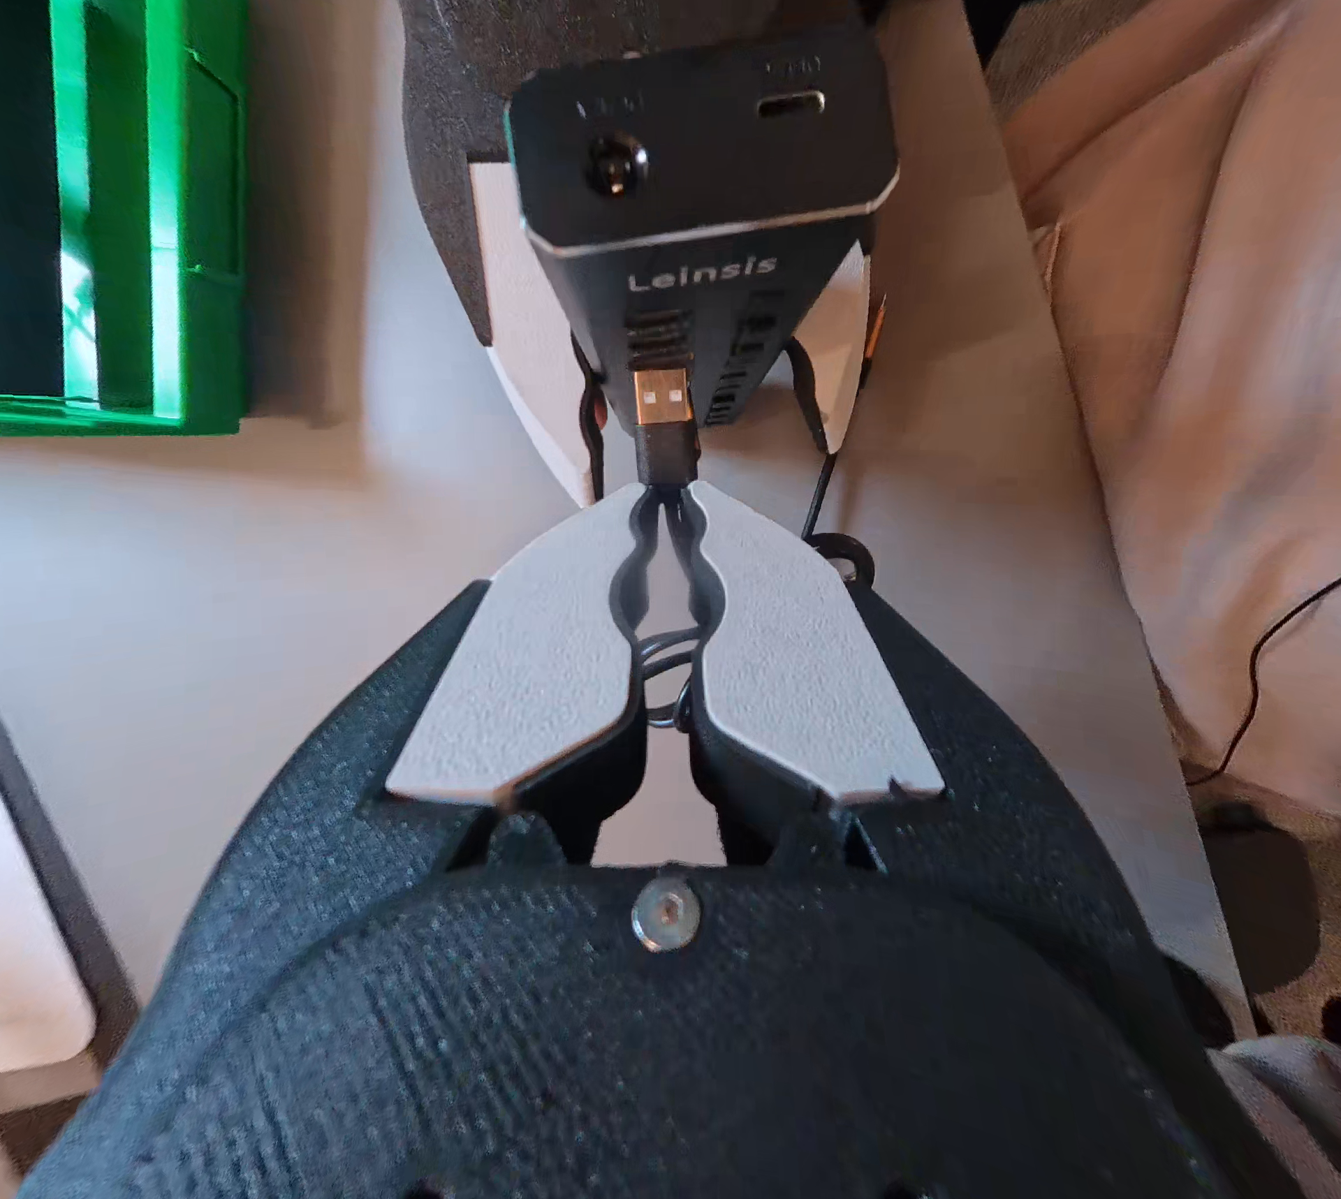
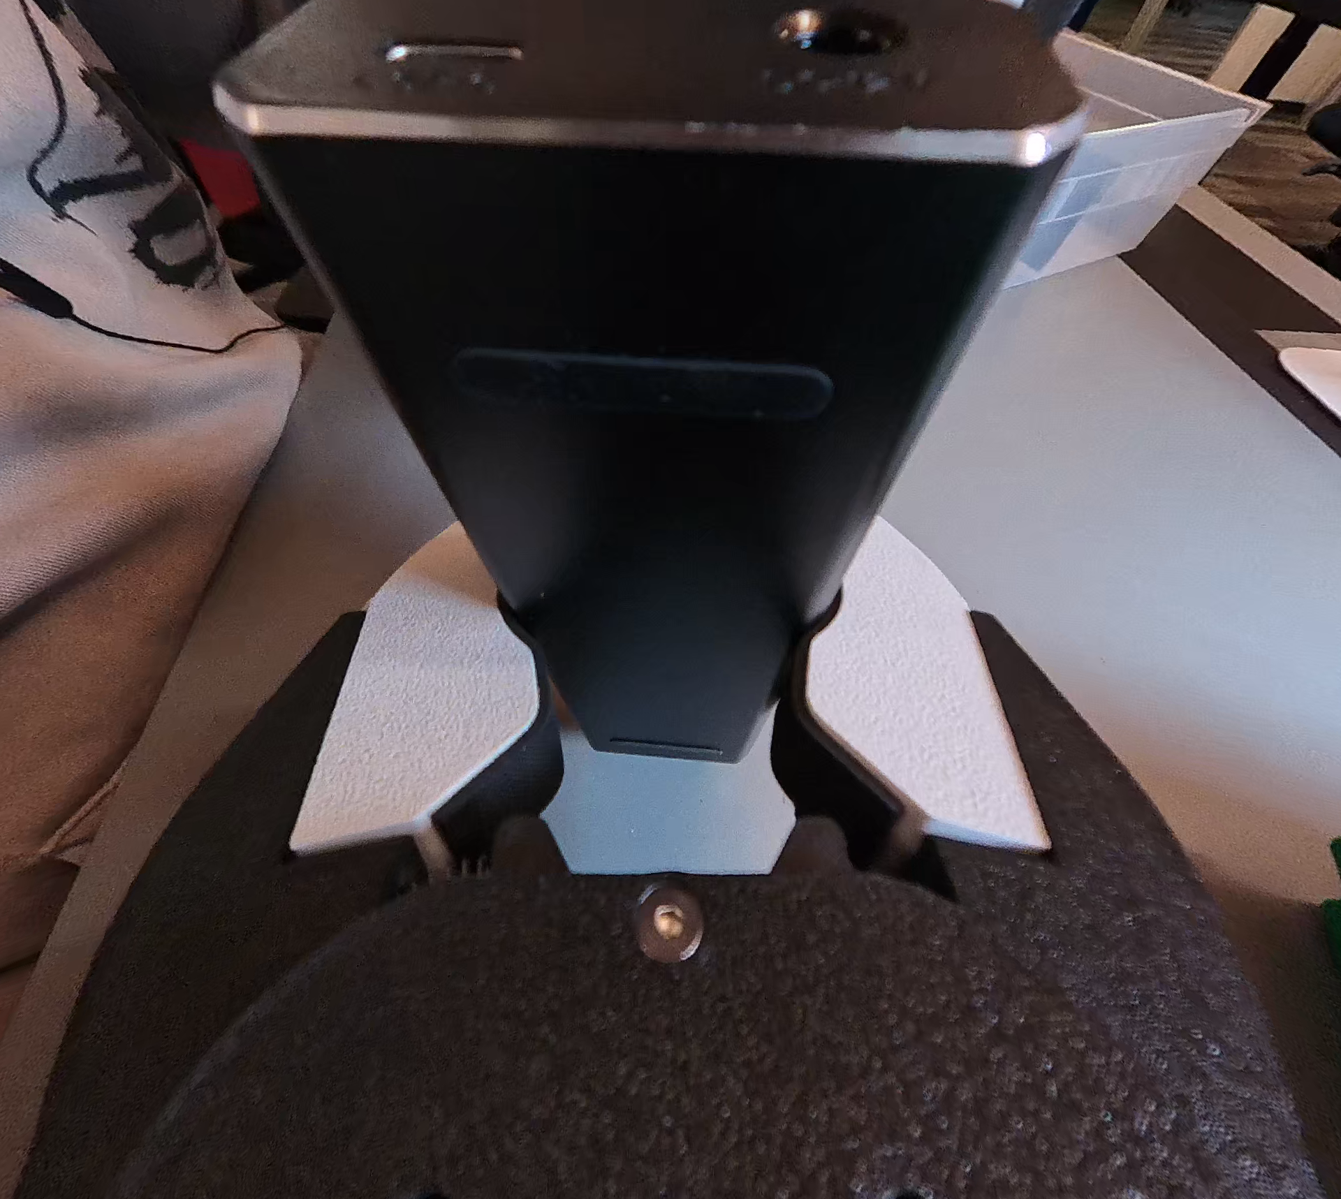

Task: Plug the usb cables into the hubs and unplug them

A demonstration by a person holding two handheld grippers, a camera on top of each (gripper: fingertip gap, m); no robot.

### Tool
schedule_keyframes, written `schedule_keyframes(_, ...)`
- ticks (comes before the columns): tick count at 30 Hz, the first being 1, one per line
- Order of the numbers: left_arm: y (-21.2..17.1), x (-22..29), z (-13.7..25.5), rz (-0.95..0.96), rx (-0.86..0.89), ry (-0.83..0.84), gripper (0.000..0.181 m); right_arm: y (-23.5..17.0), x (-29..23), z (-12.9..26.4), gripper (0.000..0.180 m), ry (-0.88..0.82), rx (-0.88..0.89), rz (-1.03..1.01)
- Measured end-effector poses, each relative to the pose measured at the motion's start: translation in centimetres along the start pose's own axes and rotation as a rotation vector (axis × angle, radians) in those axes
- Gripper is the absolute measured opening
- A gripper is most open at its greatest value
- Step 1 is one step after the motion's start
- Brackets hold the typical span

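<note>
My left gripper point(image 1: 664, 497) is shut on the black cable just behind a USB plug point(image 1: 664, 420). The plug's gold metal tip is bare and lies over the port face of a black USB hub point(image 1: 696, 170), outside the ports. The cable point(image 1: 671, 663) loops back between my fingers. My right gripper point(image 1: 715, 439) comes in from the far side and is shut on the hub's sides. In the right wrist view the hub point(image 2: 653, 293) stands up between the right gripper's point(image 2: 667, 613) white pads point(image 2: 435, 692), its plain back towards the camera. The plug is hidden there.
A green plastic bin point(image 1: 123, 148) stands on the white table point(image 1: 218, 584) at the left. A clear plastic box point(image 2: 1132, 177) sits at the far right. A person's light clothing point(image 1: 1197, 366) lies along the table's edge, with a thin black wire point(image 1: 1262, 656) over it. My left and right fingertips are right by each other.
</note>
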State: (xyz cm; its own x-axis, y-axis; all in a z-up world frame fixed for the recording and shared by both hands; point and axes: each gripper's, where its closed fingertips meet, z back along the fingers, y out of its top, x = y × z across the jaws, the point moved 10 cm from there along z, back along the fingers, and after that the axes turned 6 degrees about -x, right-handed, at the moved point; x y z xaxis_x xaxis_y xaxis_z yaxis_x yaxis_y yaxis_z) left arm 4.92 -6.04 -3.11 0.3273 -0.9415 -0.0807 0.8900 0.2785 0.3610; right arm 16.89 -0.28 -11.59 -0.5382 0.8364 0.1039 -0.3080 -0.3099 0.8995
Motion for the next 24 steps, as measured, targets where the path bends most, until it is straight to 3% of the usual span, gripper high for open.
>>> schedule_keyframes(16, 1.7, 0.4, 0.8, -0.046, -0.11, 0.04, 0.006, 0.1, -0.4, -0.7, 0.072, -0.077, -0.054, 0.04)
schedule_keyframes(24, 1.8, 0.4, 1.2, -0.003, 0.025, 0.03, 0.005, 0.5, -0.5, 0.0, 0.072, -0.092, 0.006, 0.045)
